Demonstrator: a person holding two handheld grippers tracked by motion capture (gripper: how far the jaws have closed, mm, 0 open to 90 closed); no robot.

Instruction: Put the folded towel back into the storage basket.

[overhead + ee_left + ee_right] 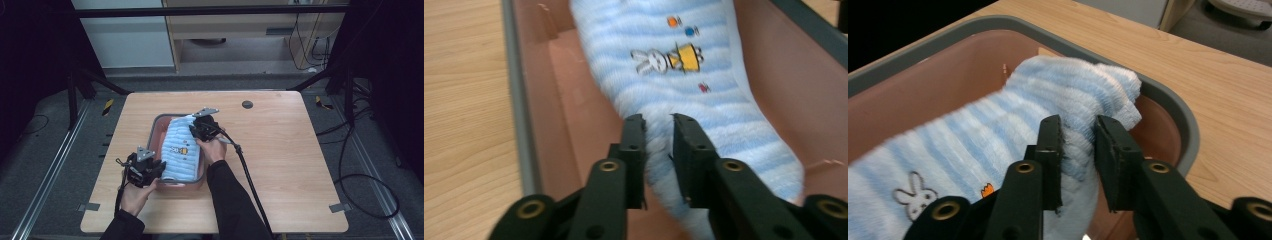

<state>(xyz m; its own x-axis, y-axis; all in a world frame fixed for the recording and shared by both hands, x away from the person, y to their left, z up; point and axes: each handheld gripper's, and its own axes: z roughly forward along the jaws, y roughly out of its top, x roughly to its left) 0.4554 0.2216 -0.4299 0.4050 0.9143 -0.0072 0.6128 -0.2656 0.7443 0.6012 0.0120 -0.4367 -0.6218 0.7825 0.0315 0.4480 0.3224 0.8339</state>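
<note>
A fluffy blue-and-white striped cloth [181,150] with a small rabbit picture [666,59] hangs stretched over a pink bin with a grey rim [159,122]. My left gripper [156,168] is shut on the cloth's near end [659,150], at the bin's front left. At the bin's far right, my right gripper [196,129] is shut on the cloth's far end [1075,142], with a fold pinched between its jaws. The bin's inside wall [948,85] shows beneath the cloth.
The bin stands on a light wooden table [280,150] with bare room to the right and front. A dark round mark [247,104] lies near the table's far edge. My right gripper's cable [247,170] trails back over the table.
</note>
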